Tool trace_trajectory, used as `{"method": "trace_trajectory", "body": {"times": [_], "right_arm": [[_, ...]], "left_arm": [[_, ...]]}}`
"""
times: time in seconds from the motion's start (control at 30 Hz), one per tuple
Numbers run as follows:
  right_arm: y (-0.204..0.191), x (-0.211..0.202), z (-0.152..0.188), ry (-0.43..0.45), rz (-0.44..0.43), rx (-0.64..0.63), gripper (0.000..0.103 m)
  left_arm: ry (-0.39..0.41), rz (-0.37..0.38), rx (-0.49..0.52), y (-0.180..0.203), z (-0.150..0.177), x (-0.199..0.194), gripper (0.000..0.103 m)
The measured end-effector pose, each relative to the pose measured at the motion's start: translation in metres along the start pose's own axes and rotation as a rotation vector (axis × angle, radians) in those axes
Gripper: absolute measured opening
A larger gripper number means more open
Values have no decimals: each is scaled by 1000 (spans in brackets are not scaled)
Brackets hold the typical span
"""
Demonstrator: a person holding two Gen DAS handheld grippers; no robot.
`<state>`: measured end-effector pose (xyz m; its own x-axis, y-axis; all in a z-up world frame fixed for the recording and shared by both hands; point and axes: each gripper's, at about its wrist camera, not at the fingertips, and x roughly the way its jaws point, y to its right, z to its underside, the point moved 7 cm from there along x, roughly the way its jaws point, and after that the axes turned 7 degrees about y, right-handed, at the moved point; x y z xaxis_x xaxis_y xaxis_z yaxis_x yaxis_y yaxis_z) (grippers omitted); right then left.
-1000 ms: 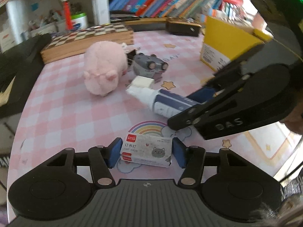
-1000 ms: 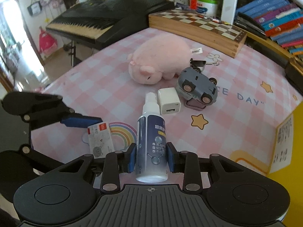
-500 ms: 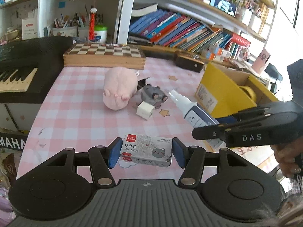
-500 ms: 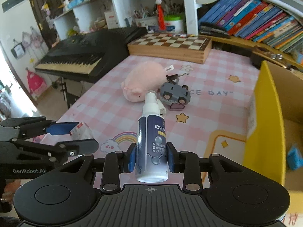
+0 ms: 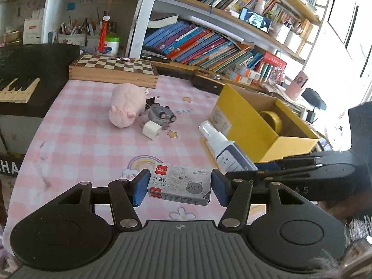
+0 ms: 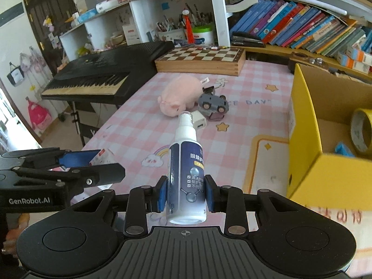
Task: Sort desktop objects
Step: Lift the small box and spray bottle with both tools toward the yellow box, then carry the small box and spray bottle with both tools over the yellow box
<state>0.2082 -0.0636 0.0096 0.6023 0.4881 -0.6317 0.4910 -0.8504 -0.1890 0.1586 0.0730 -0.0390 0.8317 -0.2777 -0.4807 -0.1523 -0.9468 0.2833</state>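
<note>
My left gripper (image 5: pixel 177 187) is shut on a grey staple box (image 5: pixel 180 184) with a red label, held above the pink checked table (image 5: pixel 81 144). My right gripper (image 6: pixel 186 195) is shut on a white and blue spray bottle (image 6: pixel 186 162), also held in the air. The bottle also shows in the left wrist view (image 5: pixel 223 148), and the left gripper (image 6: pixel 90 167) shows at the left of the right wrist view. A yellow cardboard box (image 6: pixel 325 158) stands open to the right, with a yellow tape roll (image 6: pixel 361 132) inside.
On the table lie a pink plush pig (image 5: pixel 126 108), a grey toy car (image 5: pixel 161 116) and a white charger cube (image 5: pixel 151 130). A wooden chessboard box (image 5: pixel 114 69) stands at the back. A black keyboard (image 6: pixel 104 79) stands at the left, with bookshelves behind.
Both grippers have risen and pulled back from the table with their objects. The yellow box has come more into view at the right.
</note>
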Motion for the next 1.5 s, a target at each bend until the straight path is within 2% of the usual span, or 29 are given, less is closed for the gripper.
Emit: {"method": "trace_trajectory", "body": {"times": [0.77,1.5], "right_arm": [[-21,-65,66,23,87,142,32],[12,-123,112,51,287,309,32]], "left_arm": [[-28,150,80,41,35,-56,54],[-90,384,199,107,54,-49,54]]}}
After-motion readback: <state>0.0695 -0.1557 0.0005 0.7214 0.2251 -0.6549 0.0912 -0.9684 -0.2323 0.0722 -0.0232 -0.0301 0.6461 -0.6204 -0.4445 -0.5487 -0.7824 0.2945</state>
